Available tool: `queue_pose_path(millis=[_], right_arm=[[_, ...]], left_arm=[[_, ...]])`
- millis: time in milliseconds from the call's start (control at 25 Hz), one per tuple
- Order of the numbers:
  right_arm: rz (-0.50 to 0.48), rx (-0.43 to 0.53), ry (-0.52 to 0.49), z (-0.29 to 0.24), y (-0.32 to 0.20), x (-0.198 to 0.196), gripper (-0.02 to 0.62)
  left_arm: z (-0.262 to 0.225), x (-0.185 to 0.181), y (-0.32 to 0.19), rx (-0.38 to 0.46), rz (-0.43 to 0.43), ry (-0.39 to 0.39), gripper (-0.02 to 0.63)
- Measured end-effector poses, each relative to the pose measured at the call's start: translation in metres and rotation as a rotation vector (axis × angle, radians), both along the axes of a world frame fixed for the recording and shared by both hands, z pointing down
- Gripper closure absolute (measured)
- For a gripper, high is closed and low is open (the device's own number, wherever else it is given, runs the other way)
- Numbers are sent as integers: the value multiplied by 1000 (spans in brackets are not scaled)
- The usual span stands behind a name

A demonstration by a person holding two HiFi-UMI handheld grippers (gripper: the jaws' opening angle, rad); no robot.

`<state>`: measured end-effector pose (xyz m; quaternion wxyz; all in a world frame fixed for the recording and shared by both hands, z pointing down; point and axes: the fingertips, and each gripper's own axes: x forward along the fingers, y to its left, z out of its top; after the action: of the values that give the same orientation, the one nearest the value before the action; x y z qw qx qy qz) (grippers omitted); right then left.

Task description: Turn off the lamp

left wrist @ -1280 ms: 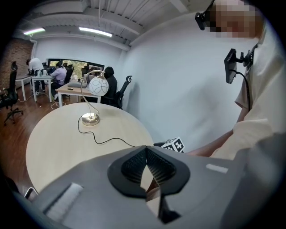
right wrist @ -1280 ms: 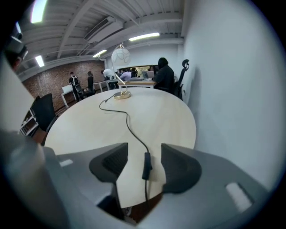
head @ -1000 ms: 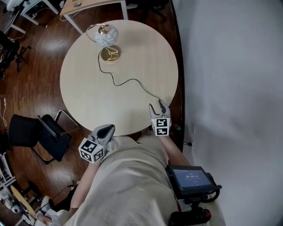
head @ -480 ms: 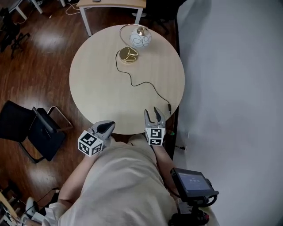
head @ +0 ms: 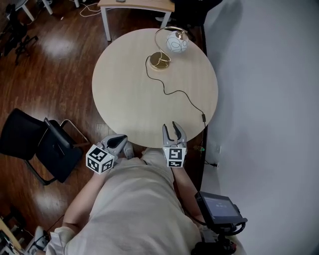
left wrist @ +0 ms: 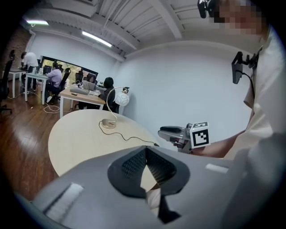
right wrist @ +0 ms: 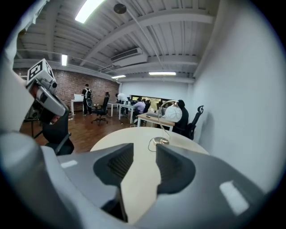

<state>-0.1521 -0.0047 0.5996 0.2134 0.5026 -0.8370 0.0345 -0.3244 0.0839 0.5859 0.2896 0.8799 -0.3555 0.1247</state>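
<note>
The lamp has a white globe shade (head: 177, 43) on a gold arc and a gold base (head: 159, 61), and stands at the far side of the round table (head: 129, 89). Whether it is lit I cannot tell. Its black cord (head: 179, 94) runs to an inline switch (head: 203, 117) near the table's right edge. My right gripper (head: 174, 132) hovers over the near edge, left of the switch. Its jaws are closing with nothing between them. My left gripper (head: 117, 142) is shut and empty, just off the near edge. The lamp base (right wrist: 161, 141) shows beyond the right gripper (right wrist: 144, 147).
A black chair (head: 45, 149) stands left of the table. A white wall (head: 269, 99) runs close along the table's right side. Another desk (head: 137, 5) stands beyond the lamp. A device with a screen (head: 219, 209) hangs at the person's side.
The right gripper has come away from the cord's switch end, leftward along the near edge, and its jaws have narrowed. The left gripper has kept shut by the near edge.
</note>
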Motion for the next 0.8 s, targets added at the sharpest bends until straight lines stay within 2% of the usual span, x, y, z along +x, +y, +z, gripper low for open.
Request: queue_pose_path(millis=[240,400,520,800], right_arm=[[-95,21,10,3,23,-42,445],[-110,49,40,-10,19,-49,465],[-105,52,18,-15,13,-54,468],[-179,45,-9,-24,17,-74,491]], left_arm=[[13,-6,19,-8,-17,19,609],[2,-18,18,18,-41,6,609],[-3,-19,19,28,-58,2,609],[0,-17,5,-12,-88,-9,609]])
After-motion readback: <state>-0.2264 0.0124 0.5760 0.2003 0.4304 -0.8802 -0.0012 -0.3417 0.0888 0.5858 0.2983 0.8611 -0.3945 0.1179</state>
